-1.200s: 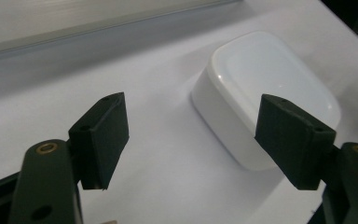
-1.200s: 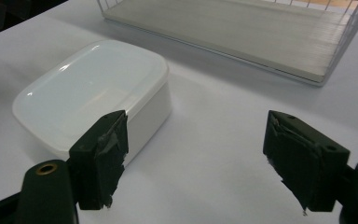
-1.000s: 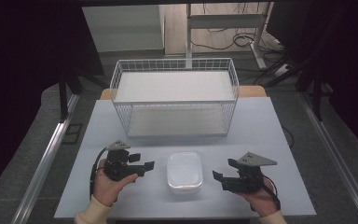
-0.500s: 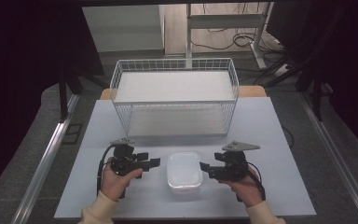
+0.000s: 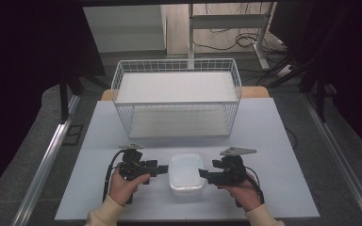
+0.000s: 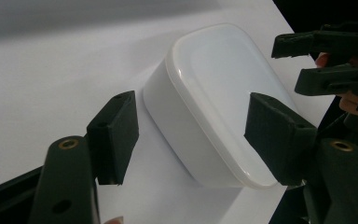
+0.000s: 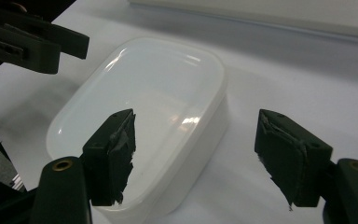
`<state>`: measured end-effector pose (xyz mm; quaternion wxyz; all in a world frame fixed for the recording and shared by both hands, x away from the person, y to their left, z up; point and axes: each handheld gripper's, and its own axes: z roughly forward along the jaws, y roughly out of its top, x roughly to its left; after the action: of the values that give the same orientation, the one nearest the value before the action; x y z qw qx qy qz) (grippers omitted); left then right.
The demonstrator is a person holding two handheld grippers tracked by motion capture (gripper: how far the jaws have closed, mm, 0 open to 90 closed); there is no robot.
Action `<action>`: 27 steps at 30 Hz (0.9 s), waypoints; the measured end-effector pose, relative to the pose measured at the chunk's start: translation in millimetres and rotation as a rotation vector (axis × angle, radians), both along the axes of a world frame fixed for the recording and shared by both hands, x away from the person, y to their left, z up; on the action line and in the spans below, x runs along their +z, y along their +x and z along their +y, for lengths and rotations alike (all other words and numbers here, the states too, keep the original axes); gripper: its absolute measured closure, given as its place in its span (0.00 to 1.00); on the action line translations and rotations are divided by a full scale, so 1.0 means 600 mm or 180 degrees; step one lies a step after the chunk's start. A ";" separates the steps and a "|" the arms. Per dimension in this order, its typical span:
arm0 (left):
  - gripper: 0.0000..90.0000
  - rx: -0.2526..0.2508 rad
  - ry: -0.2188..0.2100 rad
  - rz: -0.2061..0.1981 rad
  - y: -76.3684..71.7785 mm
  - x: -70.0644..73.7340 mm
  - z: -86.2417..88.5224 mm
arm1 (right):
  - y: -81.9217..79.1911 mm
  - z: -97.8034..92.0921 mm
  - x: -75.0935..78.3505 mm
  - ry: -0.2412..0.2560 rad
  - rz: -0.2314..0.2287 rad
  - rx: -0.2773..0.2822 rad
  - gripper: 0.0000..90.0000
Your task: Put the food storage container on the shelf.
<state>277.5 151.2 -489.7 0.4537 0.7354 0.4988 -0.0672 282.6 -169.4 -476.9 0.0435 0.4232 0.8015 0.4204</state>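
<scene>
Flanking white lidded container (image 5: 186, 172), left hand-held gripper (image 5: 159, 168), right hand-held gripper (image 5: 202, 175), jaws spread wide

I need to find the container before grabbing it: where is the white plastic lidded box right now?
In the high view, the white plastic lidded box sits on the table's near edge, centred between the left tongs and right tongs, in front of the white wire basket.

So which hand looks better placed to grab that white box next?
Probably the left. The left gripper is open with a corner of the lidded white container between its jaws. The right gripper is open too, but sits off one corner.
</scene>
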 end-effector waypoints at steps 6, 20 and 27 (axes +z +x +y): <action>0.40 -0.0069 -0.0045 0.0056 0.001 -0.008 -0.014 | 0.002 0.011 -0.011 0.0065 0.0115 0.0023 0.34; 0.59 -0.0083 -0.0294 0.0339 0.006 -0.033 -0.034 | 0.007 0.017 -0.023 0.0250 0.0384 -0.0012 0.47; 0.72 0.0017 -0.0521 0.0379 0.002 -0.036 -0.022 | 0.004 0.003 -0.020 0.0445 0.0581 -0.0185 0.63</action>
<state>278.9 137.7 -511.0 0.4820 0.6893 0.5197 -0.1501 285.1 -167.4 -489.1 -0.0470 0.4847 0.7582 0.4335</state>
